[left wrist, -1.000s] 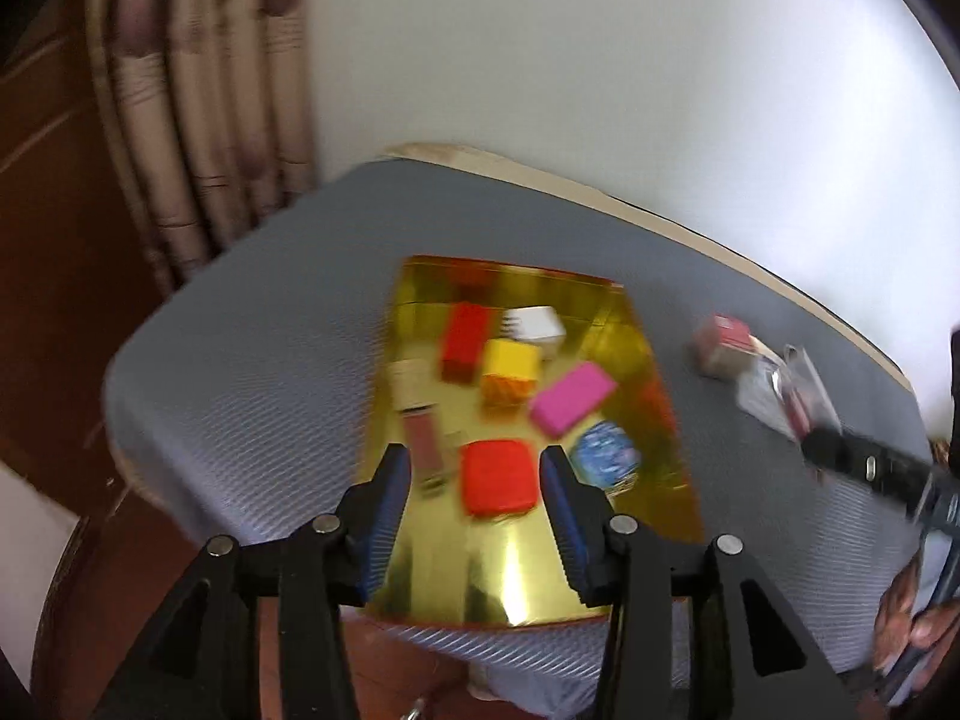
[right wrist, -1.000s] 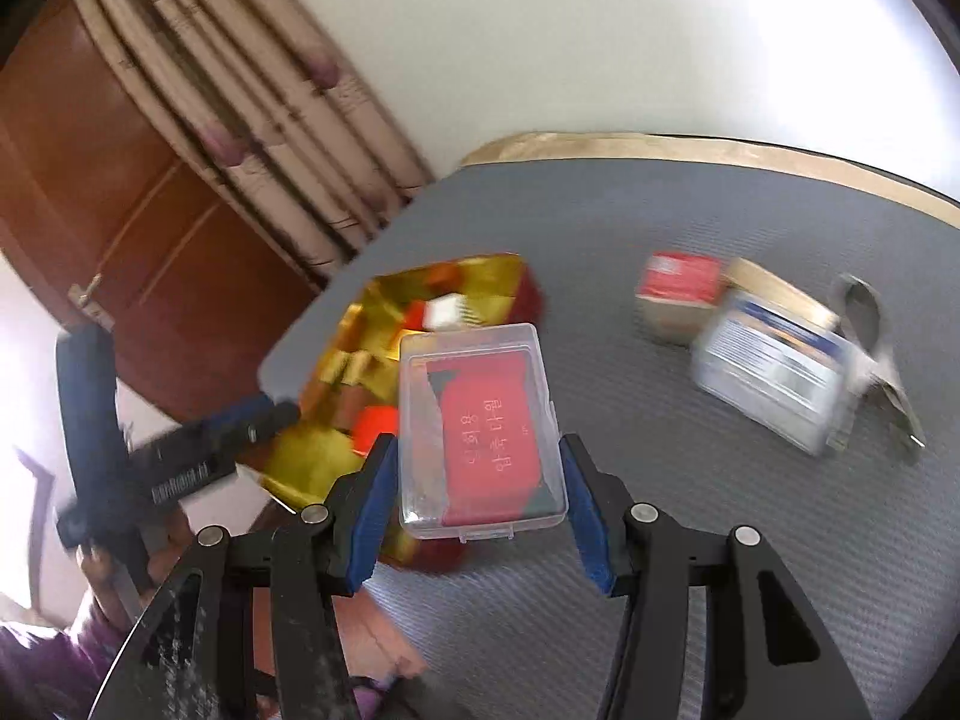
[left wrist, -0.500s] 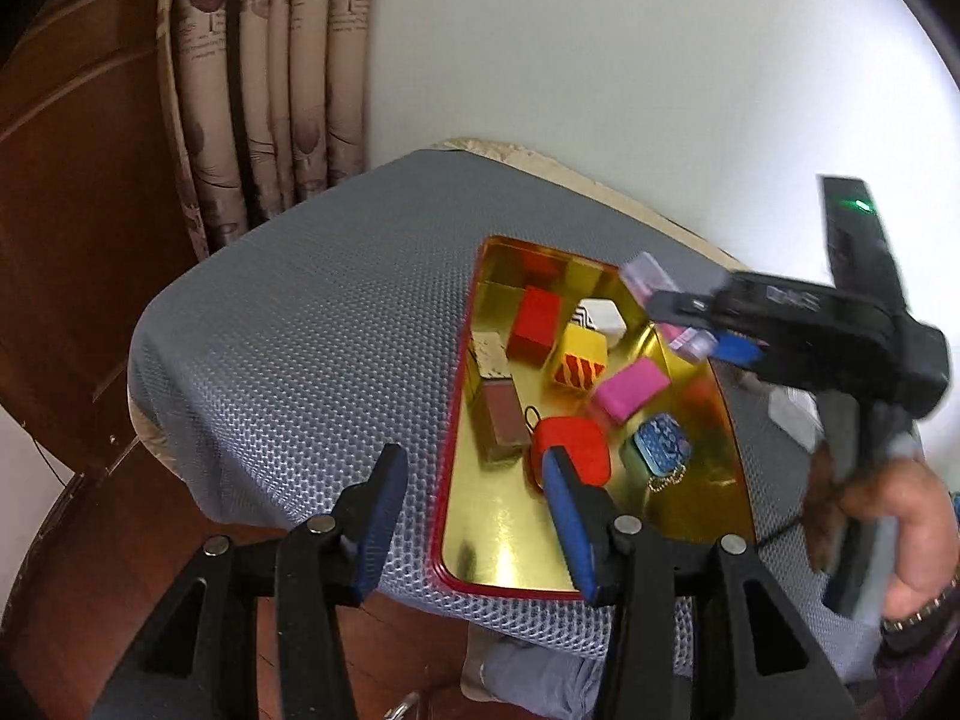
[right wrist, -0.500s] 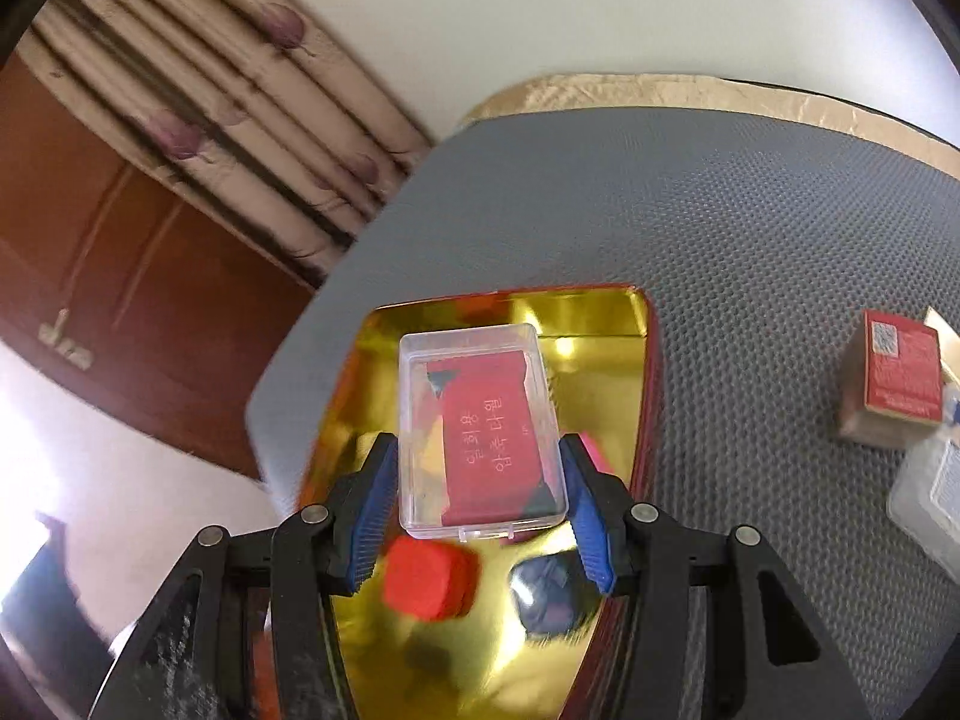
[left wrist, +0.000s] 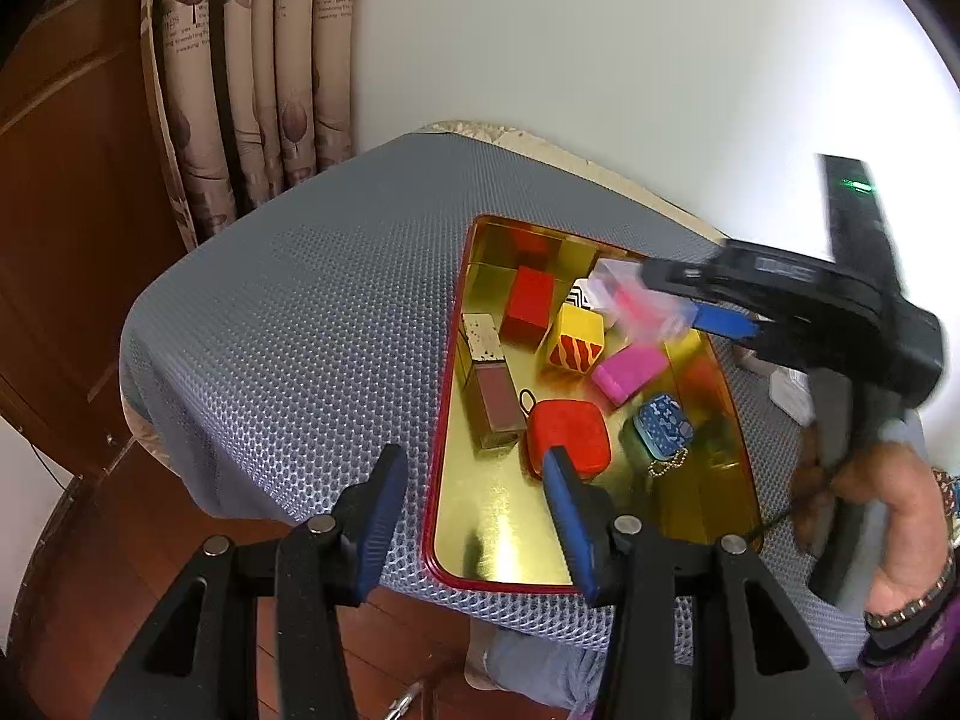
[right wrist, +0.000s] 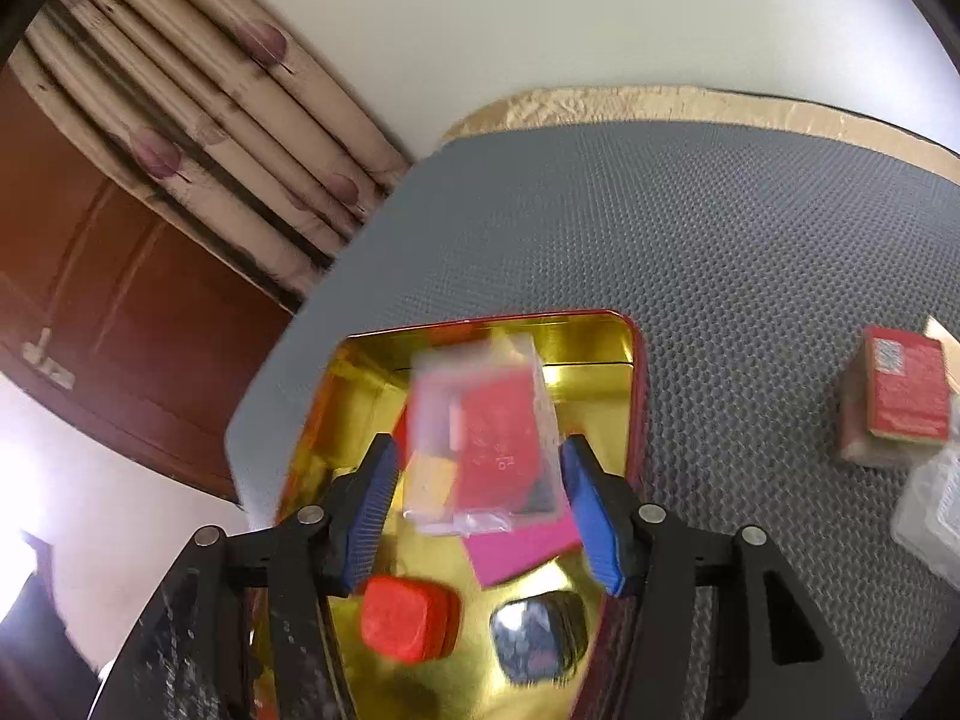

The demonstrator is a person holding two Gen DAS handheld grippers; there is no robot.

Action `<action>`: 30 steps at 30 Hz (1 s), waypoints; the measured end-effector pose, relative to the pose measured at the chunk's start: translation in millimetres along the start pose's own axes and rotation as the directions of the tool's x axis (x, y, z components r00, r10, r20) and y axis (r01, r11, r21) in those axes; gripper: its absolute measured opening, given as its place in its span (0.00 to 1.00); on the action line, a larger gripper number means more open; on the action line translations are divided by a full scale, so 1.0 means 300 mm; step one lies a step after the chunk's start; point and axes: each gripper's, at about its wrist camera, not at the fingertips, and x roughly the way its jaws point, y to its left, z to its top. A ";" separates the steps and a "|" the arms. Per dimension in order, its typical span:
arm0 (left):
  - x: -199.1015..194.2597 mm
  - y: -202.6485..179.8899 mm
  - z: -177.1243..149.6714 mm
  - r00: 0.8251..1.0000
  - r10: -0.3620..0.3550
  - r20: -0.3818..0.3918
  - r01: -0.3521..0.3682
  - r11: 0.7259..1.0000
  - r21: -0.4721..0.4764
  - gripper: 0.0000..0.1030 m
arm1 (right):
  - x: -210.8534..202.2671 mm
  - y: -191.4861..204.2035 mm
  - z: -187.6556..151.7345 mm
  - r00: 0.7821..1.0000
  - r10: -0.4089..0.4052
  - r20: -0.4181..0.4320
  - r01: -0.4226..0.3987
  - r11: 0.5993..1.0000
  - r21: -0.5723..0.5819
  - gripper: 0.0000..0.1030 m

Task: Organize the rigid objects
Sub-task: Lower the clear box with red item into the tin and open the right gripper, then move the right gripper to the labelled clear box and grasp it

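Clear case: a small see-through plastic case (right wrist: pixel 480 438) with a red card inside sits blurred and tilted between the pads of the right tongs (right wrist: pixel 480 510), above the far half of the gold tray (right wrist: pixel 600 339); in the left wrist view the same case (left wrist: pixel 636 303) hangs over the yellow striped box (left wrist: pixel 575 339) and the pink box (left wrist: pixel 630 373)
Handling: it looks light, stiff and smooth-walled, so likely slippery; thin plastic could crack under a hard squeeze, and the best hold is across its two long side walls near the middle, as the pads stand now
Right tongs: jaws are opening, the case between them; daylight shows beside each pad and the case looks loose, so it is judged released over the tray
Left tongs: the left tongs (left wrist: pixel 474 492) stand partly open and hold nothing, hovering above the near left rim of the tray, one pad over the grey mesh desk (left wrist: pixel 300 324), the other over the red rounded case (left wrist: pixel 569 435)
Tray contents: red box (left wrist: pixel 528 306), a long brown-and-gold box (left wrist: pixel 489 384), a blue patterned tin (left wrist: pixel 663 429) with a bead chain
Left on the desk: a red-topped carton (right wrist: pixel 900 396) and another clear pack (right wrist: pixel 936 510) wait well apart from the tray
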 end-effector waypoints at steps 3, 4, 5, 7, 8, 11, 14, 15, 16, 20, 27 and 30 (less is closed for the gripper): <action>0.002 -0.007 -0.005 1.000 0.005 -0.008 -0.005 1.000 0.006 0.46 | -0.095 -0.020 -0.053 0.999 0.012 0.034 -0.010 0.999 -0.054 0.61; 0.001 -0.008 -0.004 1.000 0.007 -0.006 -0.007 1.000 0.007 0.46 | -0.124 -0.027 -0.070 0.999 0.010 0.043 -0.007 0.997 -0.079 0.62; -0.003 -0.009 -0.005 1.000 0.012 0.000 -0.012 1.000 0.007 0.46 | -0.155 -0.034 -0.089 0.999 0.007 0.050 -0.002 0.994 -0.108 0.62; -0.011 -0.013 -0.008 1.000 0.020 0.007 -0.021 1.000 0.007 0.46 | -0.234 -0.060 -0.131 0.998 -0.037 0.053 0.047 0.978 -0.204 0.70; -0.011 -0.012 -0.009 1.000 0.018 0.007 -0.018 1.000 0.006 0.46 | -0.275 -0.078 -0.147 0.995 -0.084 0.055 0.095 0.959 -0.267 0.74; -0.011 -0.027 -0.015 1.000 0.017 0.002 -0.017 1.000 0.021 0.46 | -0.361 -0.153 -0.163 0.974 -0.218 0.065 0.226 0.897 -0.381 0.81; -0.007 -0.035 -0.015 1.000 0.024 0.002 -0.024 0.999 0.035 0.46 | -0.402 -0.239 -0.123 0.937 -0.345 0.047 0.327 0.824 -0.464 0.81; -0.006 -0.038 -0.016 1.000 0.025 0.002 -0.025 0.999 0.039 0.46 | -0.399 -0.277 -0.103 0.919 -0.394 0.021 0.353 0.796 -0.492 0.81; -0.004 -0.040 -0.016 1.000 0.027 0.002 -0.027 0.999 0.044 0.46 | -0.392 -0.296 -0.092 0.912 -0.410 0.001 0.354 0.788 -0.504 0.81; 0.008 -0.046 -0.018 0.999 0.046 -0.004 -0.045 0.997 0.058 0.46 | -0.322 -0.343 -0.066 0.881 -0.470 -0.053 0.359 0.737 -0.573 0.81; 0.038 -0.037 -0.017 0.998 0.046 -0.036 -0.045 0.998 0.053 0.46 | -0.222 -0.419 -0.038 0.879 -0.437 -0.190 0.272 0.788 -0.553 0.78; 0.041 -0.035 -0.017 0.998 0.046 -0.041 -0.043 0.998 0.053 0.46 | -0.216 -0.406 -0.041 0.885 -0.407 -0.226 0.236 0.810 -0.536 0.78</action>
